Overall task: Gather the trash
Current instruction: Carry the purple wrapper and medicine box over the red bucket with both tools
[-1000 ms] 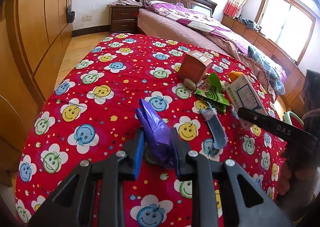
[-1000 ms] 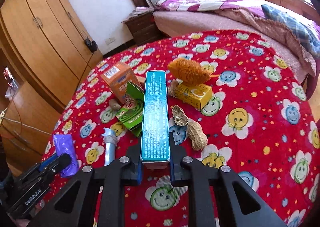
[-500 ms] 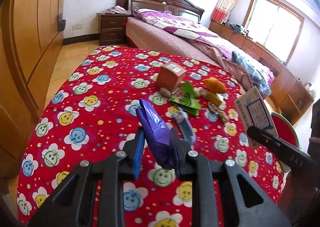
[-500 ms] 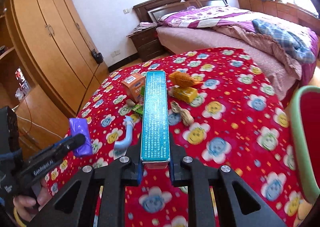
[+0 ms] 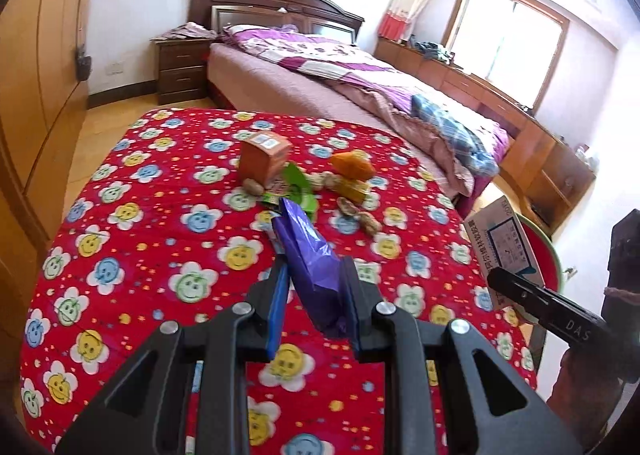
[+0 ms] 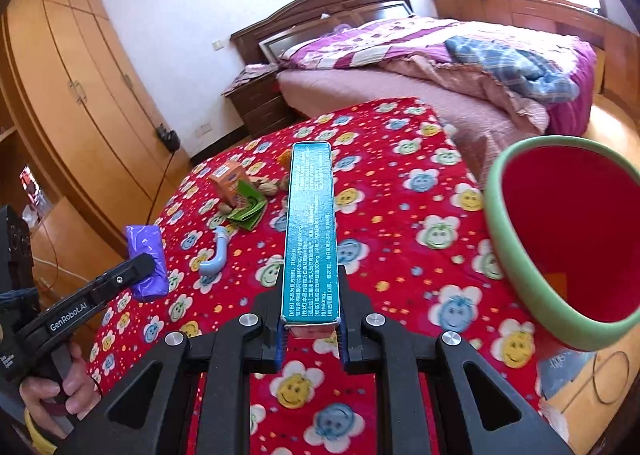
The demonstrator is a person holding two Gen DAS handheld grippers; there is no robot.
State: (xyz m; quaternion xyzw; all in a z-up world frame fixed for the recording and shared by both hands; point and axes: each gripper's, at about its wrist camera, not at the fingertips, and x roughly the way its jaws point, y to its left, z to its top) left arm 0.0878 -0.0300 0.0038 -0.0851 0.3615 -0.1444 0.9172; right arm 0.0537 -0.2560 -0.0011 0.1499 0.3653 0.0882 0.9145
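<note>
Red quilt [image 5: 132,239] below; both jaws grip trash.

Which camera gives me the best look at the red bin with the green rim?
The right wrist view: the red bin shows its whole open mouth beside the table. The left wrist view catches only a sliver of it behind the teal box.

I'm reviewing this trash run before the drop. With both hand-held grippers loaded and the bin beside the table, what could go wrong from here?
1. The right hand-held gripper pinches the long teal box only at its near end, so it may pivot or slip out.
2. The bin looks tilted with its rim beside the table edge, so a release might miss it.
3. The left hand-held gripper holds a soft purple bag that may cling to the pads.
</note>
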